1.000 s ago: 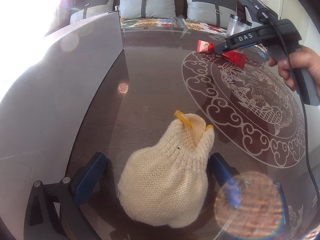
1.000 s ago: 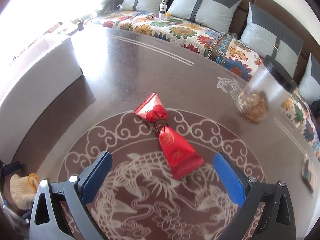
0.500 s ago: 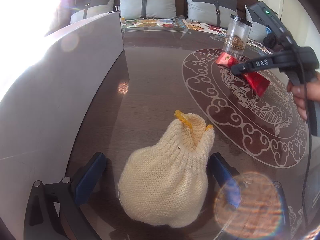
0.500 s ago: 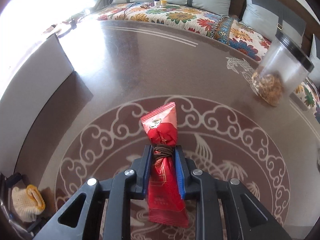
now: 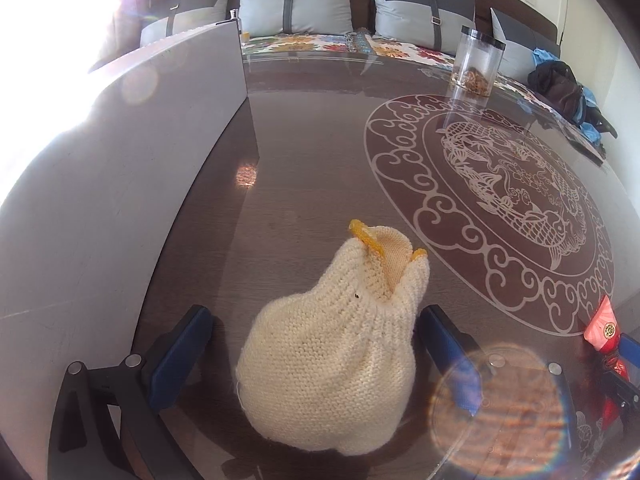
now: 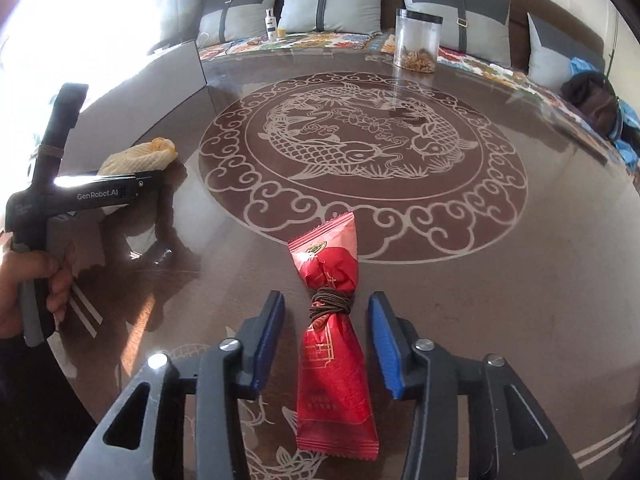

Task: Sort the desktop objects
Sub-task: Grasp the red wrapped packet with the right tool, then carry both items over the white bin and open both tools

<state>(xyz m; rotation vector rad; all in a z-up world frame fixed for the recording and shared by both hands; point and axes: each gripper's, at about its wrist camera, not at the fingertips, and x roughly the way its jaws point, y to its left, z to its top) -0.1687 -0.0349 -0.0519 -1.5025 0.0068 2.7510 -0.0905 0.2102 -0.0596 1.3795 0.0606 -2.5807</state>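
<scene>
The right gripper [image 6: 326, 340] is opening its jaws; the blue pads are standing clear on both sides of the red packet [image 6: 334, 332], which is lying on the table [image 6: 500, 280] between them, released. A brown cord [image 6: 332, 304] is binding the packet at its middle. The packet is resting just outside the round fish pattern [image 6: 360, 152].

The left gripper [image 5: 316, 356] is sitting spread around the cream knitted pouch [image 5: 332, 360], its pads not pressing on the wool. The pouch is lying on the table beside a grey box [image 5: 120, 184].

A clear jar [image 6: 418, 40] with a black lid is standing at the far edge, holding a low layer of brown pieces; what they are cannot be told.
</scene>
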